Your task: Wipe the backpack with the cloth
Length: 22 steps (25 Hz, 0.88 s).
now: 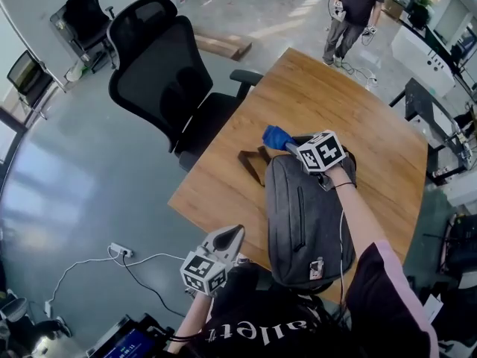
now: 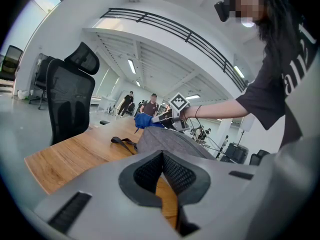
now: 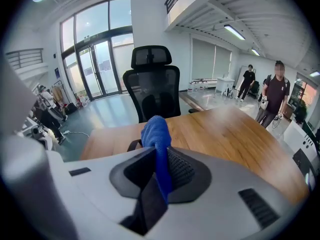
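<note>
A grey backpack [image 1: 309,226] lies flat on the wooden table [image 1: 328,103], its brown straps [image 1: 253,164] spread toward the far left. My right gripper [image 1: 289,147] hovers over the pack's far end, shut on a blue cloth [image 1: 276,136] that bunches past its tips. In the right gripper view the blue cloth [image 3: 157,134] is pinched between the pads of my right gripper [image 3: 161,170]. My left gripper [image 1: 232,235] hangs off the table's near left edge, shut with nothing in it. The left gripper view has the backpack [image 2: 165,139] ahead of my left gripper [image 2: 162,168], with the cloth [image 2: 143,120] beyond.
A black office chair [image 1: 175,88] stands against the table's left side. A person [image 1: 354,10] stands beyond the far corner. A power strip [image 1: 119,251] and white cable lie on the floor at the left. More desks [image 1: 428,58] are at the right.
</note>
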Available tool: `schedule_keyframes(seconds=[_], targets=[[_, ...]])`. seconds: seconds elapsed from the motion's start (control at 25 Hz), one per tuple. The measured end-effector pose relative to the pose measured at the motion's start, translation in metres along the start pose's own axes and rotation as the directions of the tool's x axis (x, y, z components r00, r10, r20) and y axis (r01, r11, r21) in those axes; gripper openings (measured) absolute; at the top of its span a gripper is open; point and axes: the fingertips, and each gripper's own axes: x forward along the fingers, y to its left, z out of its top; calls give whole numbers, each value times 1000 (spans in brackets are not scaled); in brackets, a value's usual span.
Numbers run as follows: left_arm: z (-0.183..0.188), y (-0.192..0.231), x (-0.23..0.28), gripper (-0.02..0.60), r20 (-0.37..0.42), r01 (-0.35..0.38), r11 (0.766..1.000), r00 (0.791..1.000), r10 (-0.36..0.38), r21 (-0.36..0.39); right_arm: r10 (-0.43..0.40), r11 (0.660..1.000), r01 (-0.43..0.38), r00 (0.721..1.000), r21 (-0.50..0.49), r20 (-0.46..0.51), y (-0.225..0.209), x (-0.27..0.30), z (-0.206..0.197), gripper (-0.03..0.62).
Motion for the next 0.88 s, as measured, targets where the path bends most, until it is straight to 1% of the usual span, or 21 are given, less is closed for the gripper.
schedule_keyframes(seconds=[0.16, 0.28, 0.44, 0.68, 0.8, 0.88], targets=[[-2, 4, -8, 2, 4, -8, 1000, 1000, 8, -2, 31, 999, -31, 1000, -26, 2, 26, 14, 11, 74], [-3, 10, -15, 2, 8, -18, 1000, 1000, 18, -4, 20, 999, -20, 1000, -43, -10, 35, 23, 15, 74], [-2, 17, -23, 2, 16, -28, 1000, 999, 29, -12, 32, 999, -31, 999, -30, 5, 49, 30, 26, 74], [1, 17, -32, 2, 34, -36, 999, 999, 37, -18, 52, 998, -51, 999, -45, 10, 73, 32, 37, 74], [1, 22, -39, 2, 36, -49, 999, 998, 49, -13, 76, 997, -77, 996, 6, 37, 87, 36, 47, 74], [-1, 22, -41, 2, 29, -51, 999, 998, 51, 4, 97, 991, -101, 994, 86, 53, 94, 37, 52, 74]])
